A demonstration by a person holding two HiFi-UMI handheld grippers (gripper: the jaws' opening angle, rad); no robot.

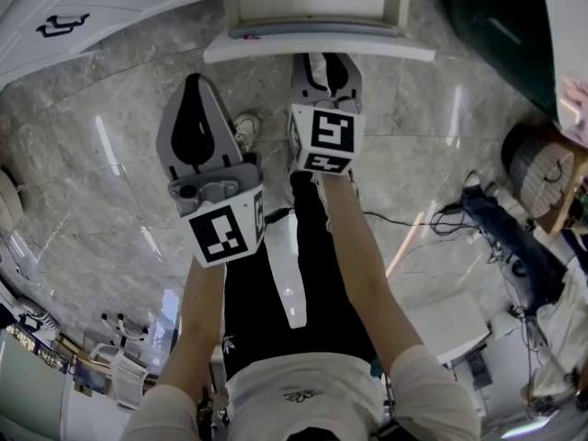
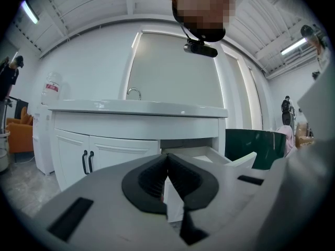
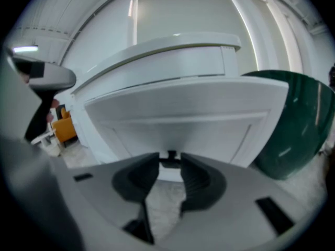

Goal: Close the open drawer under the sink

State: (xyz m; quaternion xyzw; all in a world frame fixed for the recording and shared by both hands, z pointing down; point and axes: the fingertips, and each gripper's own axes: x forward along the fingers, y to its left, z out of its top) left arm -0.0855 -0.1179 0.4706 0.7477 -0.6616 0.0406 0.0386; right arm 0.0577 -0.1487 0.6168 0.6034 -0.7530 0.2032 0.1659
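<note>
The white drawer (image 1: 312,3) stands pulled out from the vanity under the sink; its front panel (image 1: 317,49) faces me. My right gripper (image 1: 326,64) is up against that panel. In the right gripper view the small black drawer handle (image 3: 170,158) sits between the tips of the right gripper (image 3: 170,162), and the pads close on its ends. My left gripper (image 1: 196,88) hangs lower left, away from the drawer, shut and empty. Past the touching tips of the left gripper (image 2: 167,158), the open drawer (image 2: 201,153) shows in the left gripper view.
White vanity (image 2: 136,111) with a faucet (image 2: 133,92) and two cabinet doors with black handles (image 2: 86,161). A dark green tub (image 1: 505,16) stands right of the drawer. Cables (image 1: 441,219), a round wooden object (image 1: 537,168) and a white box (image 1: 455,324) lie on the marble floor.
</note>
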